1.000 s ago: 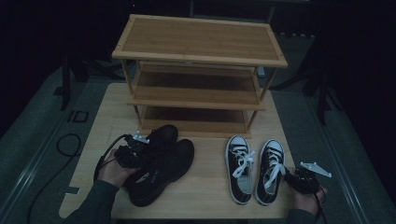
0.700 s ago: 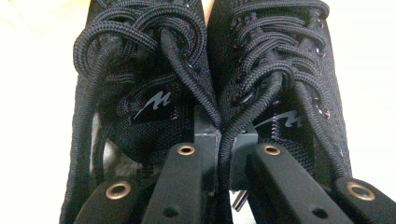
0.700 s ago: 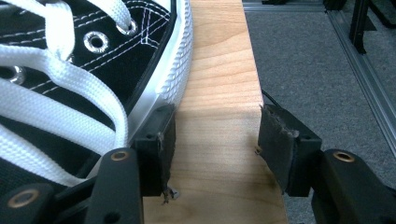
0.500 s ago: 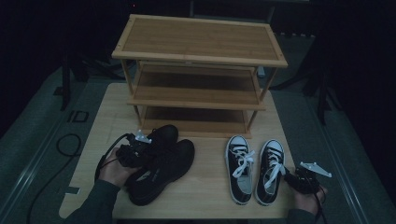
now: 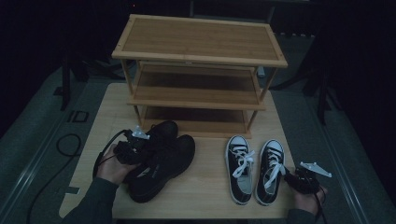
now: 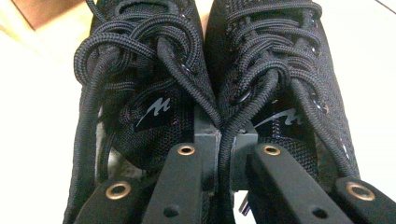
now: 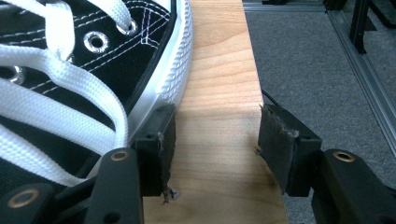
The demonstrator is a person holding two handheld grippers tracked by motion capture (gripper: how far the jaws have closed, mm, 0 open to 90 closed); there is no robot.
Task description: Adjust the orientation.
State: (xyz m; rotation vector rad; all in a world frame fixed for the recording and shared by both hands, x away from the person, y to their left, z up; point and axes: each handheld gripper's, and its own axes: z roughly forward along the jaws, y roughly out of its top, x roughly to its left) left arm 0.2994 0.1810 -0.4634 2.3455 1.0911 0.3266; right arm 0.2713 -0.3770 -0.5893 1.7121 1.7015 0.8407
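Judging by the layout, the work is putting two pairs of shoes onto the wooden shoe rack (image 5: 198, 70), and it has barely begun: all three shelves are bare and both pairs sit on the counter (image 5: 205, 196) in front of it.

Nearest the counter's front edge on the right, the right hand-held gripper (image 5: 299, 179) rests at the front right corner, just beside the outer black-and-white sneaker (image 5: 270, 170). In the right gripper view its jaws are spread wide with nothing between them but bare wood; the left finger (image 7: 156, 149) sits against the sneaker's white rubber sole (image 7: 175, 70), the other out near the counter's right edge.

On the front left, the left hand-held gripper (image 5: 135, 147) is at the pair of black mesh shoes (image 5: 161, 163). In the left gripper view its jaws are drawn close together where the two shoes' inner collars (image 6: 212, 126) meet, pinching them as one, laces (image 6: 154, 51) draped over the top. The pair looks gripped but not yet lifted

The rack stands beyond, toward the counter's far edge
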